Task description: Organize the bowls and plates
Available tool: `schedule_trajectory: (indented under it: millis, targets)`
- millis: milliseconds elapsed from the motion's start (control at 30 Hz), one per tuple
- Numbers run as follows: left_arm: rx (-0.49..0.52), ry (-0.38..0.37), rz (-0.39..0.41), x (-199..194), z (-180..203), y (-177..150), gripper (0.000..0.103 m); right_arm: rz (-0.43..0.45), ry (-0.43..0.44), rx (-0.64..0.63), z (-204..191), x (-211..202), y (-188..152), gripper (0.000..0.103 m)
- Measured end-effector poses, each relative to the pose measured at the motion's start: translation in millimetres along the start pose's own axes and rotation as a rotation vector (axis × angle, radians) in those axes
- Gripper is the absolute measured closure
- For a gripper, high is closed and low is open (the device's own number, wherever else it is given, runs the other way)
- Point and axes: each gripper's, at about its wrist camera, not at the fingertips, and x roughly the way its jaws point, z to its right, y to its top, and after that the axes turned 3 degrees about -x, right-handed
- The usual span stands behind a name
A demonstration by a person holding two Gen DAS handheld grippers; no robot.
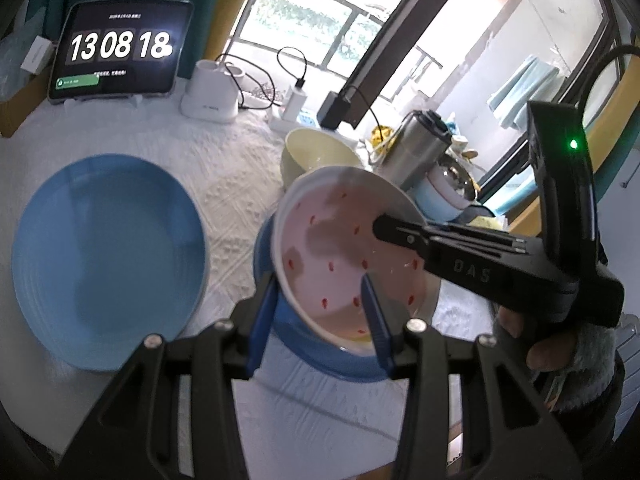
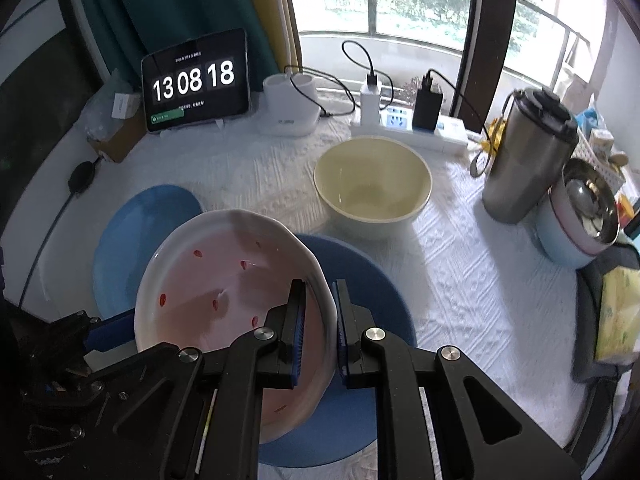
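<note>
Both grippers pinch the pink bowl (image 2: pixel 224 280) by opposite rim edges: right gripper (image 2: pixel 320 320) fingers nearly closed, left gripper (image 1: pixel 320 312) likewise. Bowl tilted above small blue plate (image 2: pixel 372 280). Beyond: large blue plate (image 1: pixel 108 256), cream bowl (image 2: pixel 372 180) on bench (image 2: pixel 460 280).
</note>
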Motion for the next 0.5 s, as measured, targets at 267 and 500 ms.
schedule_trajectory:
  millis: [267, 500]
  targets:
    - [0.017, 0.026, -0.019, 9, -5, -9, 0.059, -0.046, -0.001, -0.001, 0, 15, -15, 0.088]
    - [0.095, 0.071, -0.013, 11, 6, -13, 0.059, -0.075, -0.001, 0.005, 2, 24, -20, 0.088]
